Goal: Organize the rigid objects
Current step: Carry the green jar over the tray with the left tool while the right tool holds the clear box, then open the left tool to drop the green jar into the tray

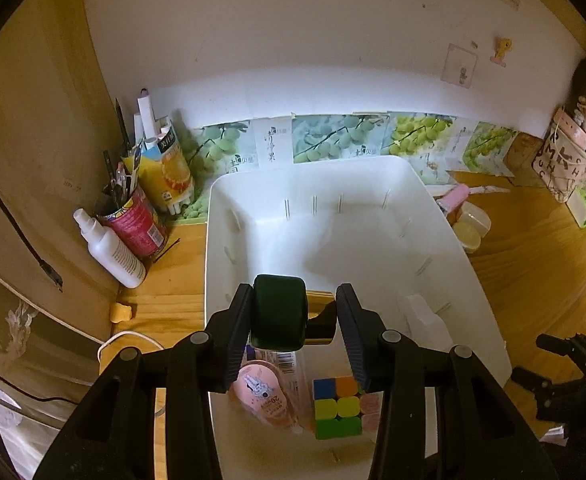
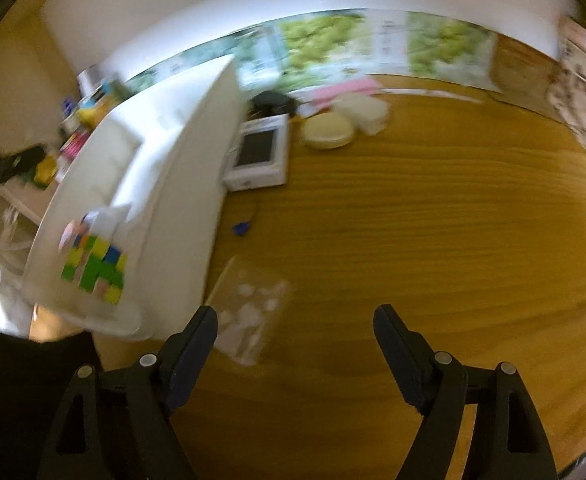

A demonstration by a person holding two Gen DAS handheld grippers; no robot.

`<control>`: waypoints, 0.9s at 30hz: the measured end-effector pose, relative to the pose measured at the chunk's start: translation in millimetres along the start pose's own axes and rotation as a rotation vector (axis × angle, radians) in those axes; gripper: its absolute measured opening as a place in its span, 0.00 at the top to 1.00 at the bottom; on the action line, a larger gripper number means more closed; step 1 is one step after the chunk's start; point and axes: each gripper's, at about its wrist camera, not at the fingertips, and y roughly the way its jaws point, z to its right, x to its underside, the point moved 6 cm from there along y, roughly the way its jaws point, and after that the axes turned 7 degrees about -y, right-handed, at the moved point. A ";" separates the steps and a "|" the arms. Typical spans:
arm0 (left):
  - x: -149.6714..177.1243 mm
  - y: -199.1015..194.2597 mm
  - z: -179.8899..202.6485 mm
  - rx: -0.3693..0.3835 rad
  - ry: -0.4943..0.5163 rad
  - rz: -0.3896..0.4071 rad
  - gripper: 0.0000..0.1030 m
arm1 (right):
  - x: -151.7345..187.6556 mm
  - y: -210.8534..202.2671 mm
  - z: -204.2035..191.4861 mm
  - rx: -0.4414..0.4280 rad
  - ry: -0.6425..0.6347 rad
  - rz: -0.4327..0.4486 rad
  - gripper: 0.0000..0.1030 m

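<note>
A dark green bottle (image 1: 279,312) with a gold neck is being gripped sideways in the left gripper (image 1: 293,320), its jaws closed on the two ends; it is being held above the white bin (image 1: 473,280), presumably for release inside. A puzzle cube (image 1: 339,408) and a pink tape dispenser (image 1: 255,390) are already lying in the bin's near end. The right gripper (image 2: 295,330) is being held open and empty over the wooden table (image 2: 433,240), just beside a clear packet (image 2: 249,316), judged the next item; blur is obscuring finer detail.
</note>
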 end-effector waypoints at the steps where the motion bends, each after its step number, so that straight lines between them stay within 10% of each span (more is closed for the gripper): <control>1: 1.4 1.1 0.0 0.003 -0.002 -0.005 0.55 | 1.5 3.1 -5.9 -0.013 -0.034 -0.007 0.21; 16: 14.1 -4.3 7.3 0.022 -0.039 -0.028 0.55 | 24.8 33.5 -44.7 0.068 -0.378 0.006 0.21; 21: 12.2 -16.0 11.8 0.017 -0.056 -0.006 0.28 | 21.6 32.7 -50.1 0.069 -0.424 0.039 0.21; 27: 9.6 -28.0 27.8 -0.008 -0.051 0.011 0.26 | 18.6 35.5 -54.9 0.079 -0.495 0.089 0.21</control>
